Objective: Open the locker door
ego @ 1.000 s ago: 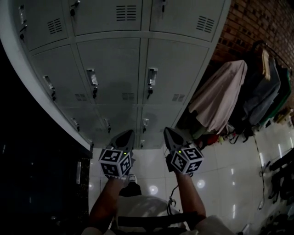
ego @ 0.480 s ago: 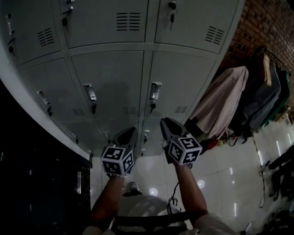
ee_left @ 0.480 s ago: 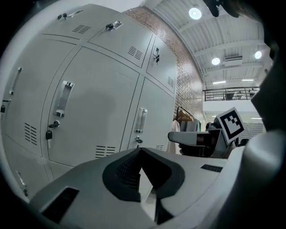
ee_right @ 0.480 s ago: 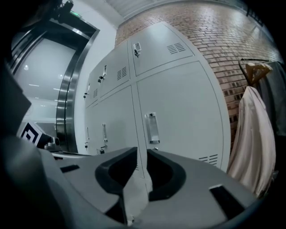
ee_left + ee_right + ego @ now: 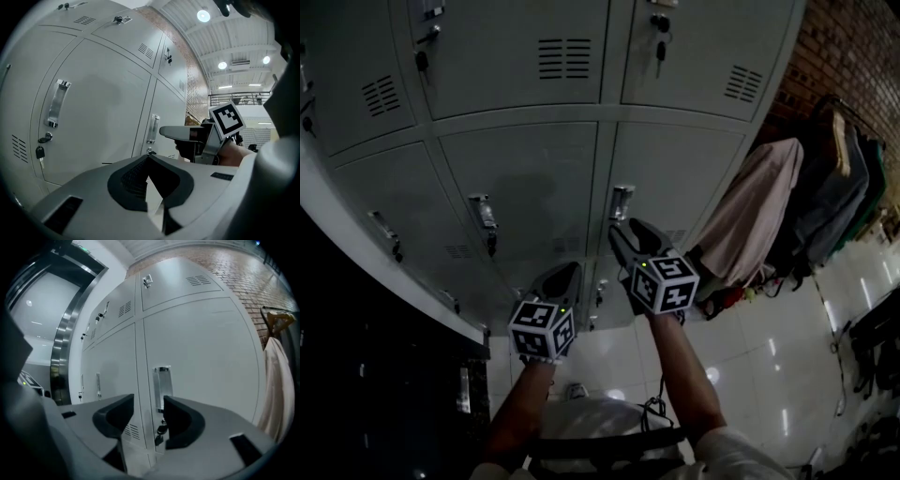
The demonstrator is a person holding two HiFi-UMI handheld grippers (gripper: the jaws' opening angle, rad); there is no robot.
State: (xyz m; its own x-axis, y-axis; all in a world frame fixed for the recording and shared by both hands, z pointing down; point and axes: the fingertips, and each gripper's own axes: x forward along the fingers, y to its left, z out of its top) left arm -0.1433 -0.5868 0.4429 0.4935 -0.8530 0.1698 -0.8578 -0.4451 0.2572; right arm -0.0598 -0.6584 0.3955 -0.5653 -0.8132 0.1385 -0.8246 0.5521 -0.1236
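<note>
Head view: over the last second both hands have advanced toward the lockers. The right tongs [image 5: 625,240] now sit just below the handle [image 5: 622,202] of the door [image 5: 684,173], in the middle row, right column. The left tongs [image 5: 559,281] trail lower and to the left, near the seam between two columns. Coats [image 5: 755,211] hang on a rack to the right, well apart from the door; the floor [image 5: 750,328] below shows bare tile.

Left gripper view: the left tongs [image 5: 149,159] are closed tip to tip and hold nothing. The right tongs [image 5: 180,132] show ahead, level with the handle [image 5: 153,129] but not touching it.

Right gripper view: the jaws of the right tongs [image 5: 148,405] have just been opening and stand wide apart, empty. The handle [image 5: 162,384] lines up in the gap but lies beyond the tips. The door [image 5: 211,352] is closed.

Judgement: this is the approach step; the grasp is not yet made. A key [image 5: 159,430] hangs from the lock directly under the handle and could foul the lower jaw. Whether the lock is released cannot be told.
</note>
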